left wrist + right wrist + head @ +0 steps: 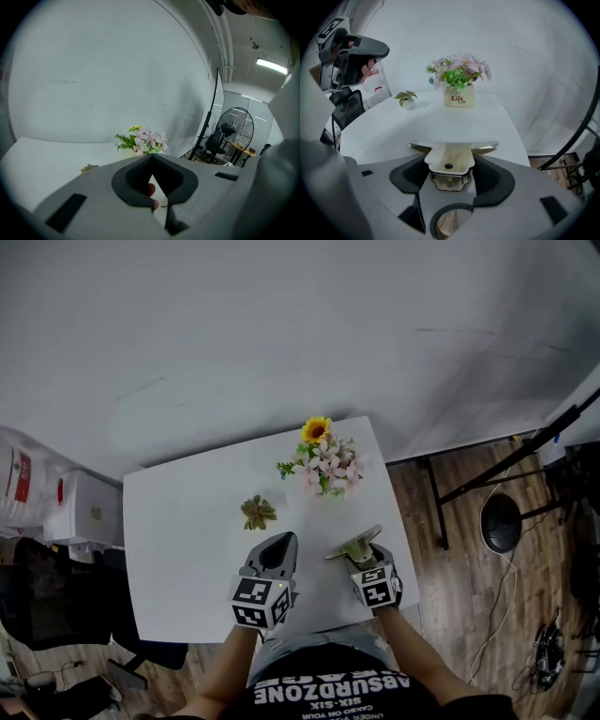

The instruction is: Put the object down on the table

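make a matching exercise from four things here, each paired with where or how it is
Things:
1 flower pot
2 small plant
3 cream-handled tool
4 left gripper

Place or state:
a shut, nothing in it
b held in the right gripper
c far right part of the table
d mid-table, left of the pot

Pairs: 1-c, 2-d, 3-b, 4-a

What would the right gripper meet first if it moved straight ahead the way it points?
Probably the cream flower pot marked Life: it stands dead ahead of the right gripper and its scraper, with bare table between; height is unclear.
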